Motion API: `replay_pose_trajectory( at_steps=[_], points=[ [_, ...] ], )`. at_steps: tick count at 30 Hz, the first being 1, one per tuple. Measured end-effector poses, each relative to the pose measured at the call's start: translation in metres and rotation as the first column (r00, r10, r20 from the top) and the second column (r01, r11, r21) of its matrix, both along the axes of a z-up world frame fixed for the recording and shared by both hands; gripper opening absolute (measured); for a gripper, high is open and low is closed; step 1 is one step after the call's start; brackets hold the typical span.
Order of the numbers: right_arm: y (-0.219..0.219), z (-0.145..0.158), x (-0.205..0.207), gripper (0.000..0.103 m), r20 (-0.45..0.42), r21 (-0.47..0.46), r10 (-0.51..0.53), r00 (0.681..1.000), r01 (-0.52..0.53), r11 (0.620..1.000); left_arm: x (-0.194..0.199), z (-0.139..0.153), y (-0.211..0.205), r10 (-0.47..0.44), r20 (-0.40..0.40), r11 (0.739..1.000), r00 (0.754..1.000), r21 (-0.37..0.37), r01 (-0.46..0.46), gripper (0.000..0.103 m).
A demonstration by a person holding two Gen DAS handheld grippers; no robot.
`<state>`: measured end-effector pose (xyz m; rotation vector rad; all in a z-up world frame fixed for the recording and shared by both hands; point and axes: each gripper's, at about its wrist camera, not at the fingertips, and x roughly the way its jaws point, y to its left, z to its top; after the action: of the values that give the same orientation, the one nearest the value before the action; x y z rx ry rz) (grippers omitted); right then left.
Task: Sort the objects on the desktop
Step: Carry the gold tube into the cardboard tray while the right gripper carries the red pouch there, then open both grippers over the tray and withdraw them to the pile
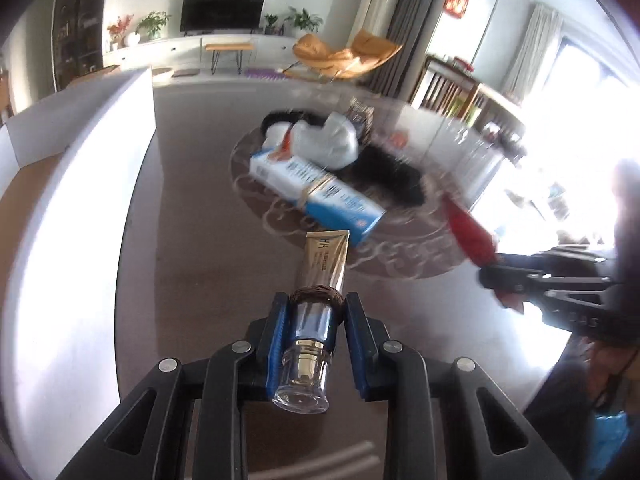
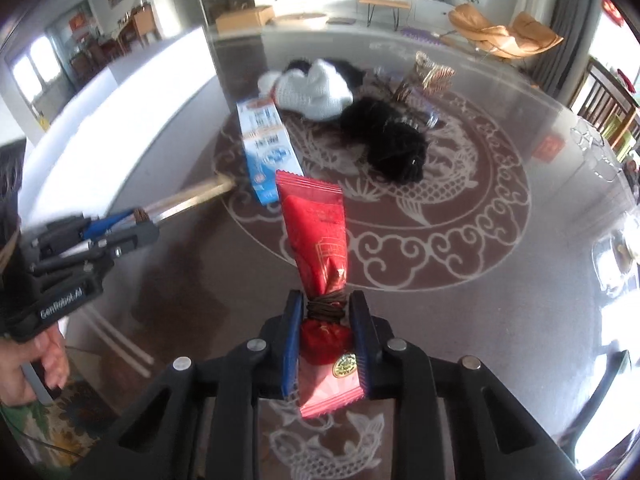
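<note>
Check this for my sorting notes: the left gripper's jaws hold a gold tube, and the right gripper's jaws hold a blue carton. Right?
Not quite. The right gripper holds a red packet, as the right wrist view shows; the blue carton lies on the table. The left gripper does hold the gold tube.

A dark television point(image 1: 222, 10) hangs between potted plants point(image 1: 153, 23); an orange lounge chair point(image 1: 346, 55) sits nearby.

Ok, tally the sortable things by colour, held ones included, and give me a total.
Gold: 1, the gold tube in the left gripper
Red: 1, the red packet in the right gripper
Blue and white: 1, the carton
White: 1, the white knit item
Black: 1, the black fuzzy item
Brown and gold: 1, a blurred item behind them
Total: 6
</note>
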<state>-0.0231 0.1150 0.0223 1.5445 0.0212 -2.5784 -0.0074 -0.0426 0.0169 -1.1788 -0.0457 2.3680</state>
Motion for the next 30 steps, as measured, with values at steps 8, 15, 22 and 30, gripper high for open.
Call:
replay_pose_trajectory(
  at_steps=[8, 15, 22, 30],
  points=[
    [-0.063, 0.073, 0.012, 0.024, -0.142, -0.082, 0.080, 0.987, -0.092, 0.992, 0.037, 0.101, -0.070, 0.064, -0.151, 0.992, 0.986, 0.117, -0.046, 0.028],
    [-0.192, 0.113, 0.007, 0.024, -0.230, -0.254, 0.284, 0.931, -0.339, 0.906, 0.037, 0.121, -0.195, 0.301, -0.200, 0.951, 0.932, -0.013, -0.309, 0.028],
    [-0.322, 0.071, 0.016, 0.026, -0.179, -0.230, 0.518, 0.837, -0.547, 0.805, 0.001, 0.047, -0.260, 0.441, -0.005, 0.884, 0.898, -0.170, -0.435, 0.031],
    [-0.300, 0.047, 0.006, 0.050, -0.163, -0.246, 0.474, 0.865, -0.501, 0.830, 0.016, 0.046, -0.264, 0.493, -0.075, 0.858, 0.867, -0.122, -0.499, 0.093]
  ],
)
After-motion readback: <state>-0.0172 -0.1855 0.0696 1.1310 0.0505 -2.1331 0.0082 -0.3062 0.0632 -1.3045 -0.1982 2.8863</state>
